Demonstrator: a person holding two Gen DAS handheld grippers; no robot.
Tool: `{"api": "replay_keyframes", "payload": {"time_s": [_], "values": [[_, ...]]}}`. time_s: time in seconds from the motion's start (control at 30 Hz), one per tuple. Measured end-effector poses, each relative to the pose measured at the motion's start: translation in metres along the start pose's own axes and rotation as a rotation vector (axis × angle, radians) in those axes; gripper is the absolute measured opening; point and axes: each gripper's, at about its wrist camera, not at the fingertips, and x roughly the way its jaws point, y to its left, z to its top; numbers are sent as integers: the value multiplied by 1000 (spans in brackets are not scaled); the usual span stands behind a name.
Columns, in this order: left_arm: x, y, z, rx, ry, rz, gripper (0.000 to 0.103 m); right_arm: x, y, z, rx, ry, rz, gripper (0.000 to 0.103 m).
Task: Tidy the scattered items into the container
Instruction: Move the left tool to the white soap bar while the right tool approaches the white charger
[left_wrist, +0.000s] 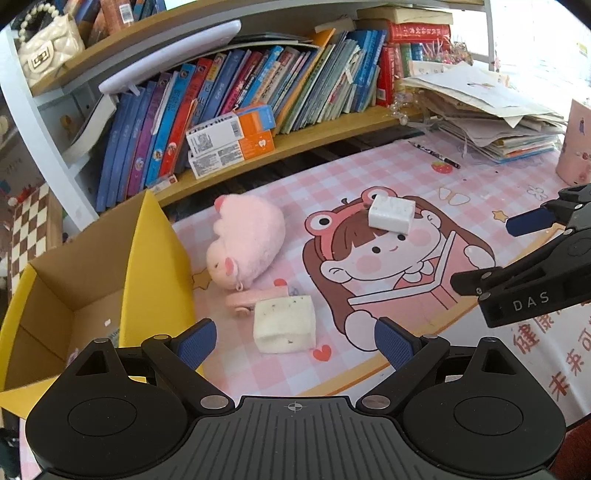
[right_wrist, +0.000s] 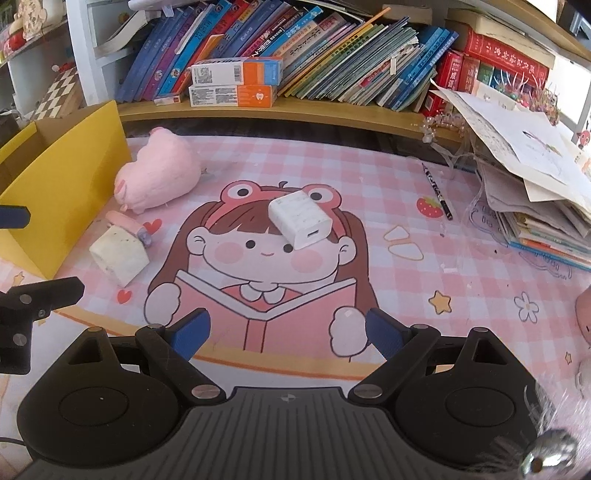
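My left gripper (left_wrist: 294, 341) is open and empty, just short of a cream speckled block (left_wrist: 284, 324) on the pink mat. A small pink item (left_wrist: 245, 300) lies behind the block, and a pink plush pig (left_wrist: 245, 240) behind that. The yellow cardboard box (left_wrist: 147, 258) stands open at the left. A white charger (left_wrist: 391, 214) lies on the cartoon girl's head. My right gripper (right_wrist: 287, 334) is open and empty above the mat, with the charger (right_wrist: 301, 218) ahead of it. The block (right_wrist: 118, 254), plush (right_wrist: 157, 177) and box (right_wrist: 66, 192) show at its left.
A shelf of books (left_wrist: 258, 88) and orange-white cartons (left_wrist: 231, 142) runs along the back. A stack of papers (left_wrist: 491, 110) sits at the right with a pencil (left_wrist: 436, 151) beside it. A pink cup (left_wrist: 576, 144) stands far right.
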Motion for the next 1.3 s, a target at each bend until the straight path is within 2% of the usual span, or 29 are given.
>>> {"api": "replay_keyframes", "payload": {"time_s": [0.93, 1.3], "values": [[50, 4, 3, -77, 95, -9, 93, 44, -14, 20, -57, 22, 0, 90], [61, 7, 5, -96, 107, -7, 93, 60, -15, 30, -83, 10, 2, 88]]}}
